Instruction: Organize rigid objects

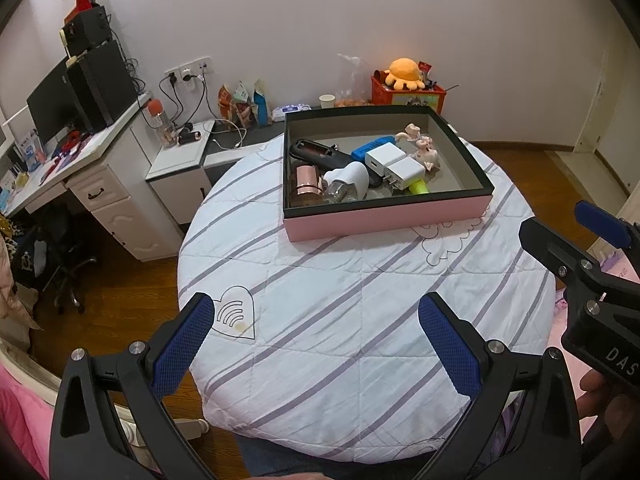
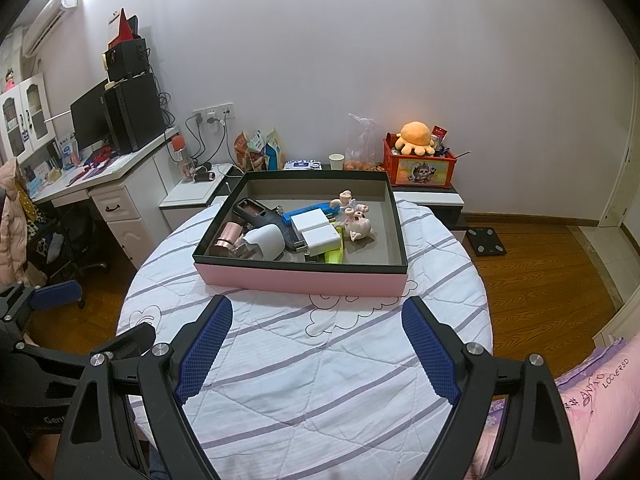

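Container: shallow rectangular box with pink outer walls, black rim and grey floor (image 2: 304, 280), set on the far half of the round table, near its back edge.
Contents, left side: rose-gold metal cylinder (image 2: 227, 237) in the near-left corner, touching a clear glass bottle with a white rounded cap (image 2: 266, 243); black handheld device (image 2: 256, 212) lying behind them.
Contents, centre: two white square plug chargers (image 2: 316, 229), side by side and touching, resting over a flat blue bar (image 2: 308, 210); yellow-green marker (image 2: 334, 256) poking out from under the nearer charger.
Contents, right side: pale pink figurine (image 2: 358, 220), lying on the floor of the box beside the chargers.
Support: round table under a white quilted cover with purple stripes (image 2: 320, 380).
Left gripper (image 1: 316, 340): blue-padded fingers spread wide apart, holding nothing, above the near part of the cover, well apart from the box.
Right gripper (image 2: 316, 352): fingers likewise spread, holding nothing, near the front wall of the box, not touching it.
Surroundings: white desk with a dark monitor (image 2: 90, 120) at left; red crate with an orange plush octopus (image 2: 416, 136) behind the table against the wall.
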